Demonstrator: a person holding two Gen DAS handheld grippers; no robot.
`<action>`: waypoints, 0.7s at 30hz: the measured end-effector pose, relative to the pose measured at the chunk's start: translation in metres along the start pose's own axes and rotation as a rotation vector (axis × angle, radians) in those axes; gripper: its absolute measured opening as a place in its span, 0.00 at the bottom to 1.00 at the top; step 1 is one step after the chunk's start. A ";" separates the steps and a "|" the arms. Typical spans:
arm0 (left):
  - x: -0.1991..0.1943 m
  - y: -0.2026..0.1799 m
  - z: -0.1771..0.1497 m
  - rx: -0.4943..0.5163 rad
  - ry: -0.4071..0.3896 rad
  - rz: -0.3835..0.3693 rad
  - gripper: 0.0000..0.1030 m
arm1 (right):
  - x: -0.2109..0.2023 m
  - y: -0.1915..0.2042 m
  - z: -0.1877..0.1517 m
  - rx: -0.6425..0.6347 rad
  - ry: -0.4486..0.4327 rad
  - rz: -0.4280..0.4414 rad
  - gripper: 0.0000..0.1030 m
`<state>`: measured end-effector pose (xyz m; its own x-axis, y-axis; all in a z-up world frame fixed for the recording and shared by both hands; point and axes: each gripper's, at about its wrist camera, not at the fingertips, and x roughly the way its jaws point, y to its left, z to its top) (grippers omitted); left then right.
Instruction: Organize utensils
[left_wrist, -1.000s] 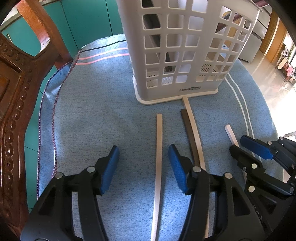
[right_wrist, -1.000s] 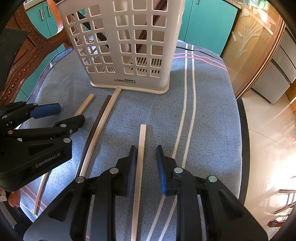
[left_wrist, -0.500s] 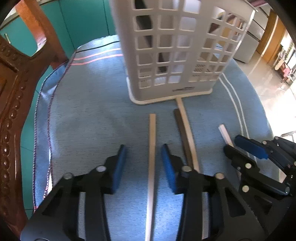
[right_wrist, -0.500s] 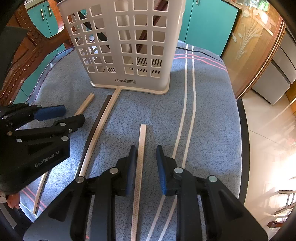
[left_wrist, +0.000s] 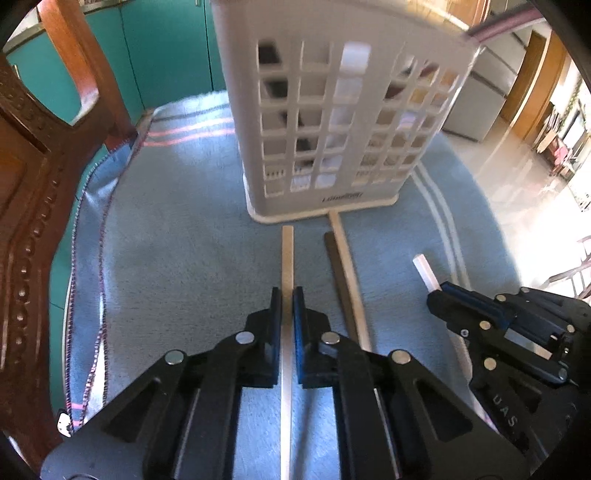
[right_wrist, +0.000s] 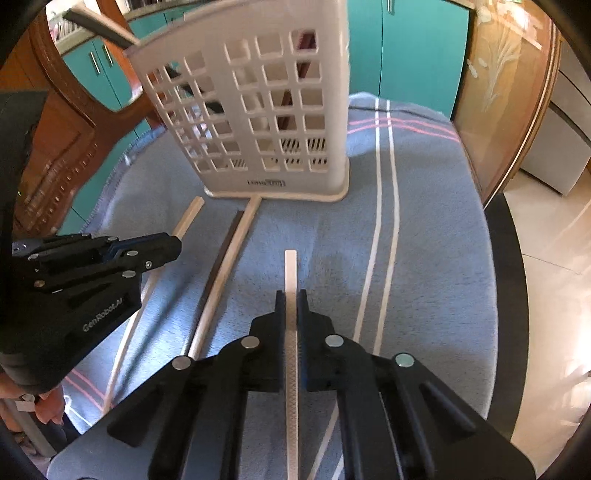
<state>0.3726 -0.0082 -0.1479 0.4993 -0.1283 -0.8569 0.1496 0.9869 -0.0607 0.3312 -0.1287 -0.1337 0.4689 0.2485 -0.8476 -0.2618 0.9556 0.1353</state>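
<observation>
Teal cabinets and carved wooden chairs ring the desk (left_wrist: 177, 258), which is covered by a blue cloth. At upper centre of both frames a white lattice basket (left_wrist: 332, 122) stands upright. The left gripper (left_wrist: 287, 306) is clenched on a pale chopstick (left_wrist: 287, 254) at lower centre; the right gripper (right_wrist: 291, 308) is clenched on a textured white chopstick (right_wrist: 290, 269). A dark and a light chopstick (left_wrist: 345, 258) are left lying together between them, tips near the basket base. Since each stick is gripped near one end, it could pivot or slip when lifted, and its long free end could catch the lattice.
</observation>
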 end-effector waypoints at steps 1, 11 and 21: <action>-0.009 0.000 -0.001 0.001 -0.021 -0.011 0.07 | -0.004 -0.001 0.001 0.003 -0.010 0.003 0.06; -0.069 -0.002 -0.009 0.014 -0.158 -0.051 0.07 | -0.088 -0.010 -0.006 0.045 -0.218 0.076 0.06; -0.152 0.009 -0.007 -0.022 -0.342 -0.092 0.07 | -0.163 -0.015 -0.010 0.062 -0.362 0.112 0.06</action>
<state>0.2919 0.0209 -0.0215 0.7418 -0.2383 -0.6269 0.1908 0.9711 -0.1434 0.2505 -0.1854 -0.0026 0.7108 0.3811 -0.5912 -0.2821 0.9244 0.2567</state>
